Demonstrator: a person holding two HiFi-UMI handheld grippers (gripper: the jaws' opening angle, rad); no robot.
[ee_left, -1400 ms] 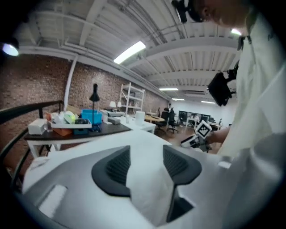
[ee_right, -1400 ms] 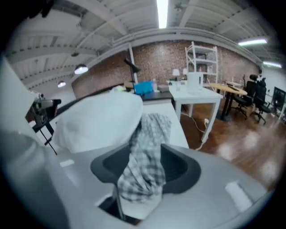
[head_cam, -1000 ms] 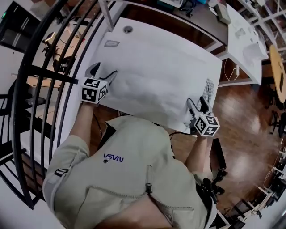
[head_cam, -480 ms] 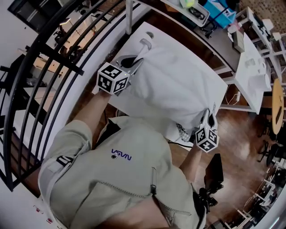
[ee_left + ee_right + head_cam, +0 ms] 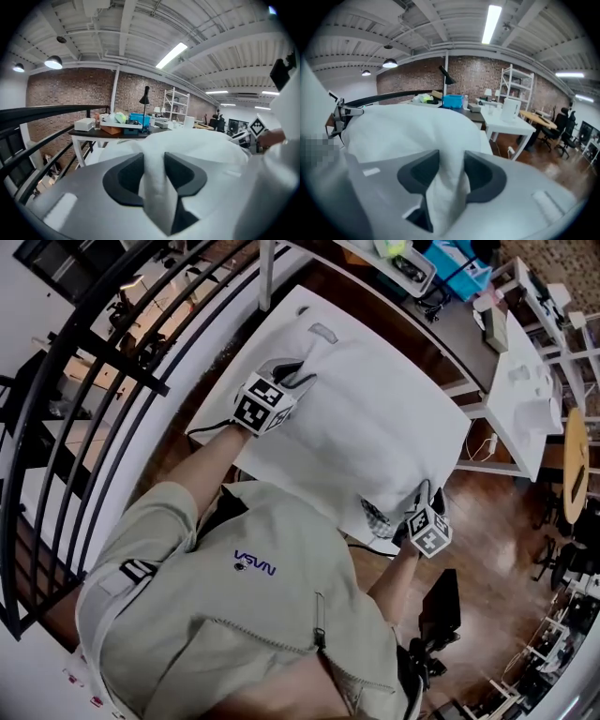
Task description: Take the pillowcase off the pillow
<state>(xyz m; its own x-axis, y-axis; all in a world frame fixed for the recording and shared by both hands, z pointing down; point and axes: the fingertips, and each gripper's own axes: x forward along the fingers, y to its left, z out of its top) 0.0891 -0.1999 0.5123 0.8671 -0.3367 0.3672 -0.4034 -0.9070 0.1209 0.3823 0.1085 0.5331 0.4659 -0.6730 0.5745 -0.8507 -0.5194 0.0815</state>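
Head view, nearest first: the left gripper [image 5: 298, 381] and the right gripper [image 5: 427, 498] each clench a bunched fold of the white pillowcase [image 5: 375, 423], one at its left end and one at its right, though both pairs of jaws have just been opening somewhat. A patterned pillow [image 5: 377, 516] peeks out just beside the right gripper. Pillow and pillowcase lie on the white bench [image 5: 225, 407].

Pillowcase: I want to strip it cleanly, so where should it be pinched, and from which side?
Pinch the loose hem of the pillowcase at the near right corner, coming in from the person's side. Checked fabric peeks out there, so the opening seems to lie at that end, and the slack cloth folds easily.
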